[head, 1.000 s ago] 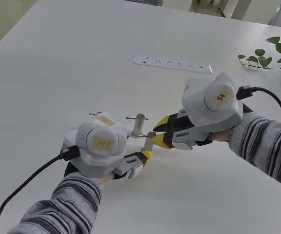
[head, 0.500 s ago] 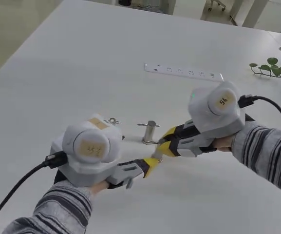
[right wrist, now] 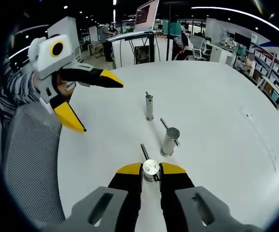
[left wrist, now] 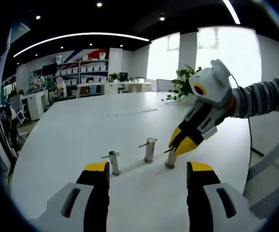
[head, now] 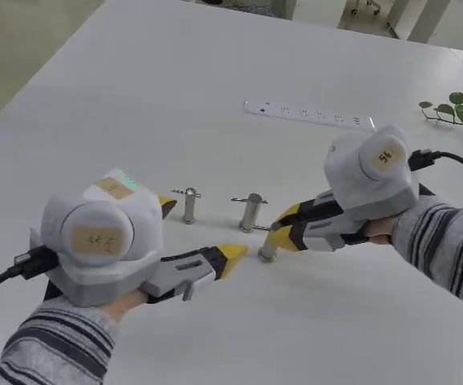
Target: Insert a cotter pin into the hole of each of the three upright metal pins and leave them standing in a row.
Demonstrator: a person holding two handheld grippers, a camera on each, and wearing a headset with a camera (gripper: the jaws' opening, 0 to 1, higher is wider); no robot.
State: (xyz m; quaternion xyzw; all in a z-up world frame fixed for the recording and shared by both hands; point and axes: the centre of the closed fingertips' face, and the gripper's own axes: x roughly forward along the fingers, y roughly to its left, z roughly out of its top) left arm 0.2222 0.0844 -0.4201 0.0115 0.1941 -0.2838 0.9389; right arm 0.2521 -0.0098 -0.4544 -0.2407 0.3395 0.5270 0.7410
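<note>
Three upright metal pins stand in a row on the white table [head: 135, 96]: a left pin [head: 189, 205], a middle pin [head: 251, 212] and a near pin [head: 269, 248]. Each carries a thin cotter pin through its top. My right gripper [head: 278, 230] is at the near pin's top, jaws together on the end of its cotter pin [right wrist: 143, 151], whose legs stick out the far side of the pin head [right wrist: 151, 167]. My left gripper [head: 199, 230] hovers open, low and to the left of the row, holding nothing. From the left gripper view [left wrist: 146, 169] all three pins stand ahead.
A white power strip [head: 307, 115] lies farther back on the table. A leafy plant [head: 456, 108] sits at the far right edge. Black cables trail from both grippers. A grey mesh chair [right wrist: 33, 159] stands beside the table.
My left gripper has drawn back to the left, away from the near pin, and stands open. The left pin has come out from behind it. The right gripper stays at the near pin.
</note>
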